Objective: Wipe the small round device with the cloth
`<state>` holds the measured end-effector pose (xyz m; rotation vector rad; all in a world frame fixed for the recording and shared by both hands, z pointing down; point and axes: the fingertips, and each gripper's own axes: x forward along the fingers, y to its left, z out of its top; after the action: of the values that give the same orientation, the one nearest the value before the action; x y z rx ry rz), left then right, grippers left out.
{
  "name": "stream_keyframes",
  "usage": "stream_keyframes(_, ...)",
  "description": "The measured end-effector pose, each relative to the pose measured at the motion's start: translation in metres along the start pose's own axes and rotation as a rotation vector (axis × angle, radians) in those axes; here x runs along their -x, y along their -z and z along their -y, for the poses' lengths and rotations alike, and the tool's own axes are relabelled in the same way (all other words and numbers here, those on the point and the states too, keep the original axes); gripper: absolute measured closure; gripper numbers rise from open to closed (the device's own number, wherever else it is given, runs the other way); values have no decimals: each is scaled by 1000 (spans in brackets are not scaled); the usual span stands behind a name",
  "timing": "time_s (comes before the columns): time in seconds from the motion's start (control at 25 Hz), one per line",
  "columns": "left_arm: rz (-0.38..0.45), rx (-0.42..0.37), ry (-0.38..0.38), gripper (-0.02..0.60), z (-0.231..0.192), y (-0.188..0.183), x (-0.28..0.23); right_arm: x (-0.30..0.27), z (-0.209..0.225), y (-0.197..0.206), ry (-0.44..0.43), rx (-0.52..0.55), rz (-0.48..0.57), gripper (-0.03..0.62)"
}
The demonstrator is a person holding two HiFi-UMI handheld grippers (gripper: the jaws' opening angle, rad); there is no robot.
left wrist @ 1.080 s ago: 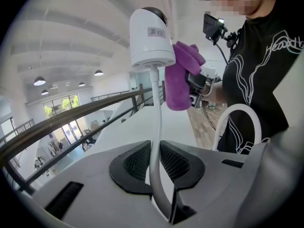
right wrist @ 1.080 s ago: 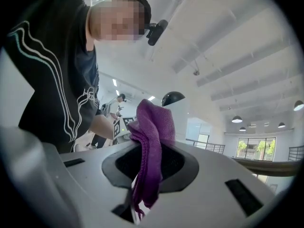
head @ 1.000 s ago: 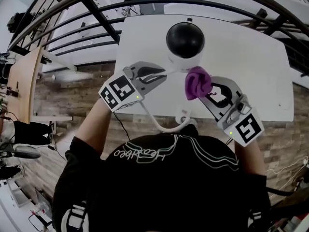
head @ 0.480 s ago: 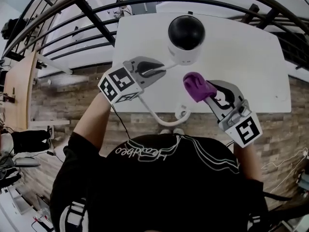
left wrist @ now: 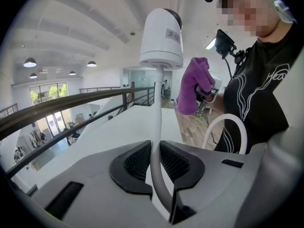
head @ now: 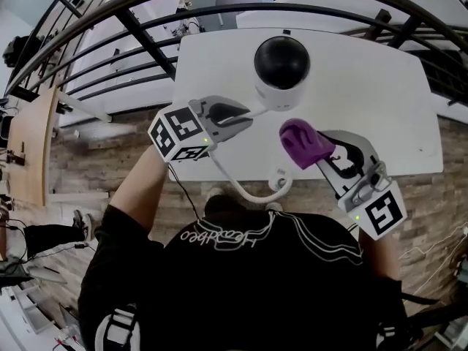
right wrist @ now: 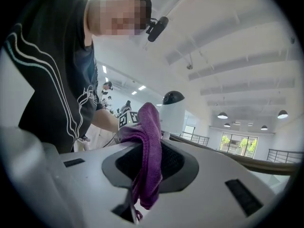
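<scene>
The small round device (head: pixel 281 63), a white body with a black dome, hangs over the white table (head: pixel 365 86) on its stiff white cable (head: pixel 241 190). My left gripper (head: pixel 248 113) is shut on that cable just beside the device's base. In the left gripper view the cable (left wrist: pixel 156 127) runs up between the jaws to the device (left wrist: pixel 161 37). My right gripper (head: pixel 319 156) is shut on the purple cloth (head: pixel 300 142), which bunches a little to the lower right of the device, apart from it. In the right gripper view the cloth (right wrist: pixel 149 146) drapes between the pads, with the device (right wrist: pixel 173 110) behind it.
The cable loops off the table's near edge to a white connector (head: pixel 278 182). Dark metal railings (head: pixel 139 20) curve around the table's far and left sides. A wood-plank floor (head: pixel 88 152) lies below. The person's torso fills the bottom of the head view.
The right gripper and the cloth have drawn back from the device's base, down and to the right. The left gripper keeps its grip on the cable and has hardly moved.
</scene>
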<state>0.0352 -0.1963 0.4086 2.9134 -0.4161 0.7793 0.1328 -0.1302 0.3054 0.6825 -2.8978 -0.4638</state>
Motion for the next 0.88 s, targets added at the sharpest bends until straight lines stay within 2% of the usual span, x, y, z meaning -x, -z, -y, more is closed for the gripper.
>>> stream_keyframes(0.16, 31, 3, 97, 520, -2, -2, 1, -20, -6, -14, 69, 93, -65, 527)
stream_keyframes(0.32, 81, 6, 204, 523, 0, -5, 1, -33, -21, -34, 240, 135, -134, 528)
stream_keyframes(0.52, 112, 61, 316, 523, 6, -6, 4, -50, -47, -56, 427, 205, -230, 528)
stream_keyframes(0.64, 103, 64, 343, 523, 12, -8, 4, -54, -60, -65, 515, 228, -273, 527)
stream_keyframes(0.88, 95, 117, 382, 523, 19, -9, 2, -50, -70, -65, 593, 234, -334, 528)
